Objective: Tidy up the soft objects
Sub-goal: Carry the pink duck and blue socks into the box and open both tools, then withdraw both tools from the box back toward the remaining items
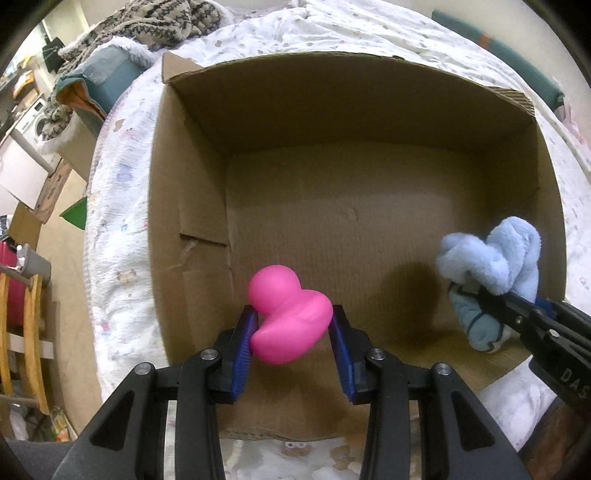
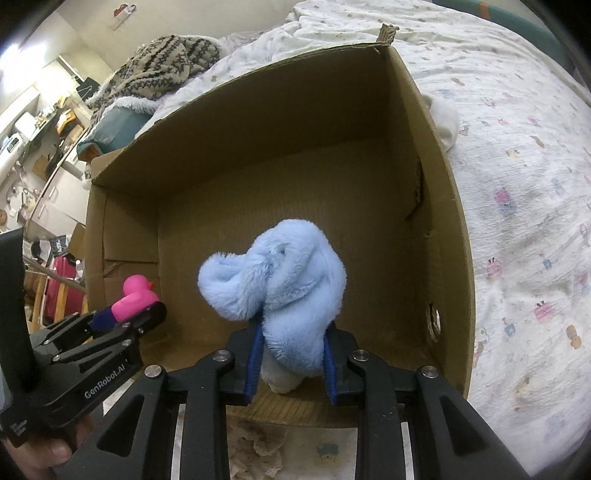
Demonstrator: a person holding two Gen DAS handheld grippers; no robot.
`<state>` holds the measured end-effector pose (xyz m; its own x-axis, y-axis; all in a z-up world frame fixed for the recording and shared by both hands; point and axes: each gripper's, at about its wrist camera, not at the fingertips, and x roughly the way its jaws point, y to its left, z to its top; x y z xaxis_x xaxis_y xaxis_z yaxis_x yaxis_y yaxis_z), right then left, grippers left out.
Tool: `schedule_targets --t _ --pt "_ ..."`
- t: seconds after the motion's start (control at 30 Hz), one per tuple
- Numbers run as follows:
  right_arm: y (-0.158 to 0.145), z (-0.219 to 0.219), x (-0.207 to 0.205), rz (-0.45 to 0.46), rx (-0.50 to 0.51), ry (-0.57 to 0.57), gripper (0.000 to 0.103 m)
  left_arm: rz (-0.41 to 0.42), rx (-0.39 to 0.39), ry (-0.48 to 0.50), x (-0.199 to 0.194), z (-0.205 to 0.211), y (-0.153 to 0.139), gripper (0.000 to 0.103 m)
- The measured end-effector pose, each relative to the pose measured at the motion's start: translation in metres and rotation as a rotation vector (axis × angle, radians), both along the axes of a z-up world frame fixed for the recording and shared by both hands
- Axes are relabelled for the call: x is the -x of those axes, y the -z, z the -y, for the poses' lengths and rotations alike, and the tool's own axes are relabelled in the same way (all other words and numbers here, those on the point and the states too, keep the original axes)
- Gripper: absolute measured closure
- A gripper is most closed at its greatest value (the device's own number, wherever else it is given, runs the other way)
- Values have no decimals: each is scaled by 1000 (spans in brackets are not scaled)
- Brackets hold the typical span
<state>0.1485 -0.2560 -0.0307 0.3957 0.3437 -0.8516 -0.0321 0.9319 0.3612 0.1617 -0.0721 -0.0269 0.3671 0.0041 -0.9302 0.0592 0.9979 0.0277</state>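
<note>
A: What sits between the blue pads of the left hand-held gripper (image 1: 291, 332)?
B: A pink rubber duck (image 1: 288, 319), pinched on both sides and held over the near part of an open cardboard box (image 1: 192, 206).
A: And the box itself?
B: It rests on a bed (image 1: 118, 258) covered in a white patterned quilt. Its floor is bare brown cardboard, with a torn flap on the left wall.
A: Anything at the right?
B: The right hand-held gripper (image 1: 484, 295) reaches in from the right edge, its black fingers clamped on a fluffy light-blue plush toy (image 1: 491, 258) near the box's right wall.
A: Beyond the box?
B: A knitted patterned blanket (image 1: 155, 22) lies heaped at the far left of the bed.
</note>
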Motion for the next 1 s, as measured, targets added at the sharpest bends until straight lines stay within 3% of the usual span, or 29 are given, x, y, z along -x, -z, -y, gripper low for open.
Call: schedule_targets --t 0.5,0.6,0.67,0.8,0.87,1.0 --pt "-3 2 1 8 -5 10 72 2 -20 -2 4 10 2 67" --pt "-5 5 0 16 -22 18 66 5 -23 2 4 7 0 67" --pt "-8 5 1 26 -26 22 55 6 -26 3 5 7 0 65" --pt "-17 14 3 63 -36 59 37 24 -18 -7 9 8 -7 49" --pt "-20 18 3 73 -57 66 34 39 -23 -3 11 9 -12 38" --pt "-23 25 4 71 -68 84 29 59 -21 -14 13 7 -19 38"
